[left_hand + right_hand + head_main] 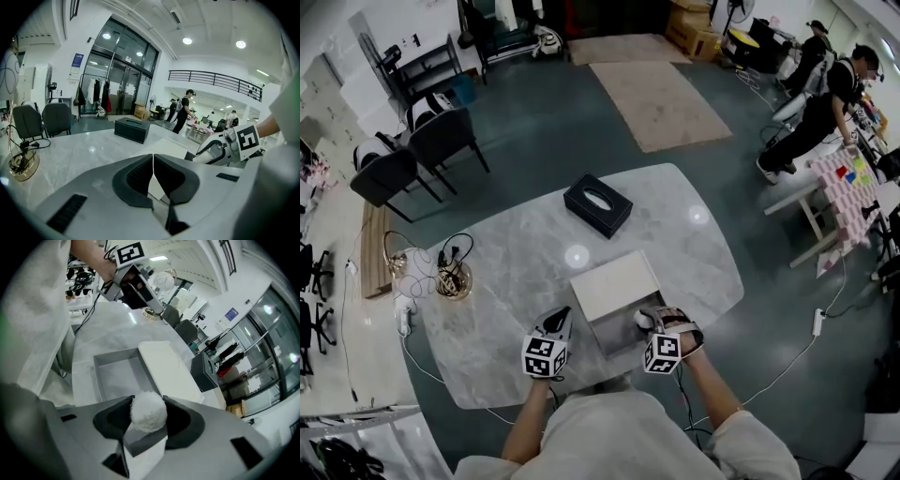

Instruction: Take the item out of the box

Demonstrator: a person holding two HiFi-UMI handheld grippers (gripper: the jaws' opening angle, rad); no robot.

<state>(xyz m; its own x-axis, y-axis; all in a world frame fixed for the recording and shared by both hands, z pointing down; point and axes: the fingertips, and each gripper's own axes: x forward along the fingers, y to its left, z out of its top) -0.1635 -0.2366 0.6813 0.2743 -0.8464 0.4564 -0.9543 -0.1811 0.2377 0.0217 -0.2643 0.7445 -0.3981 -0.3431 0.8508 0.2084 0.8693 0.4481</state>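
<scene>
Your right gripper has its jaws pinched on the fluffy white ball, just over the edge of the open box on the worktop. The ball looks light and squashy, so grip its middle gently. Your left gripper has its jaws closed on nothing.

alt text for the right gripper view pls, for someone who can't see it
The right gripper is shut on a white fluffy ball, held just above an open, empty grey box on a marble table. The box's white lid lies alongside it, and the left gripper shows beyond the box's far end.
</scene>
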